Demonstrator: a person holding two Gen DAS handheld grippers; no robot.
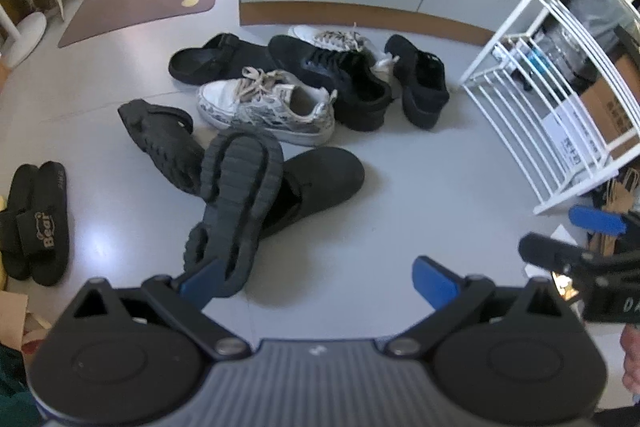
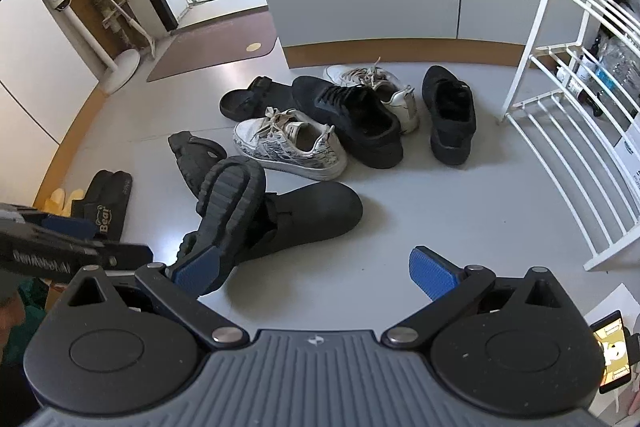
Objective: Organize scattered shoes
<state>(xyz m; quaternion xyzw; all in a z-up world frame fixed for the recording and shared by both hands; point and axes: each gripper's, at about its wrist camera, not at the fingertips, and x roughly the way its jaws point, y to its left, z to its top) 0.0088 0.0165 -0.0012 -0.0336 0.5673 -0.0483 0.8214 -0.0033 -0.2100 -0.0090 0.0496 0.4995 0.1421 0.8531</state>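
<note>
1. Grey floor [image 2: 460, 227] carrying everything; pale cabinet front along its far edge, doorway and brown mat [image 2: 216, 55] toward the far left corner.
2. White wire shoe rack [image 2: 560, 155] standing at the right edge of the floor, slats bare on the near tier. Likely destination, judging by the task.
3. Scattered shoes in a loose heap mid-floor: two black sneakers [image 2: 352, 119] and two white lace-up sneakers [image 2: 292, 147] toward the far side, black sandals to their left.
4. Nearest pair: black slip-on shoe [image 2: 316, 215] lying upright, with its mate, the overturned black shoe [image 2: 228, 211], sole up and leaning across it.
5. Pair of black slippers [image 1: 40, 223] set side by side at the left edge of the floor, apart from the heap.
6. Left gripper [image 1: 316, 279] spread wide, nothing held, above bare floor near the overturned shoe's heel.
7. Right gripper [image 2: 316, 275] likewise spread wide and empty, hovering near the same shoe.
8. Step in hand, by judgement: first pick. Best to start with the overturned shoe, since it rests on its mate; pinch the heel rim, lift clear, turn sole down, then match pairs onto the rack.
</note>
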